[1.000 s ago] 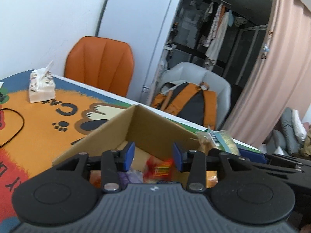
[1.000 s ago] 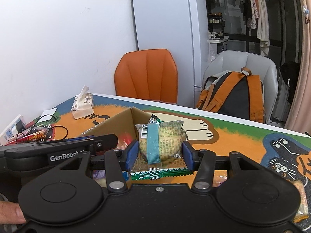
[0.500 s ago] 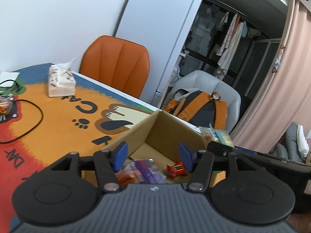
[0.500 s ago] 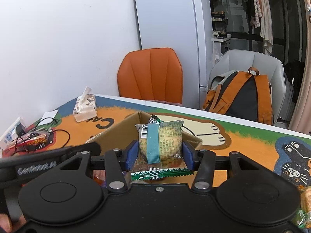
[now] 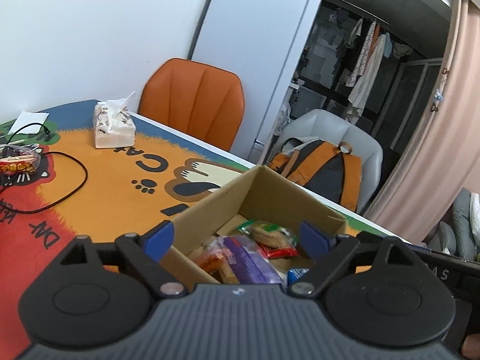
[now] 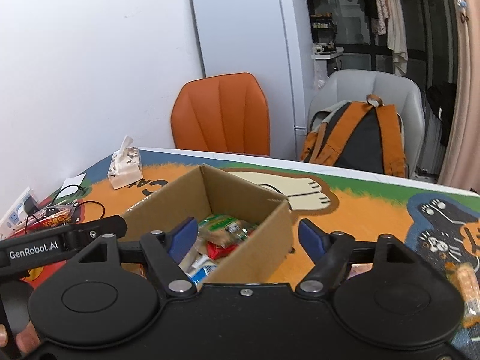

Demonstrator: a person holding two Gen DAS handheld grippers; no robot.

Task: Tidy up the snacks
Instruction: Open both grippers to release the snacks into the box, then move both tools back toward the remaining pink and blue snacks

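Left tongs point(image 5: 237, 238) and right tongs point(image 6: 247, 234) — both spread wide, empty

One cardboard box point(image 6: 249, 240) sits at centre frame, with several snack packets point(image 6: 222, 234) inside, too jumbled to count. One loose snack point(image 6: 468, 285) lies at lower right. Two chairs point(image 6: 222, 114), one backpack point(image 6: 357, 138), one tissue pack point(image 6: 124, 168), one fridge point(image 6: 249, 45).
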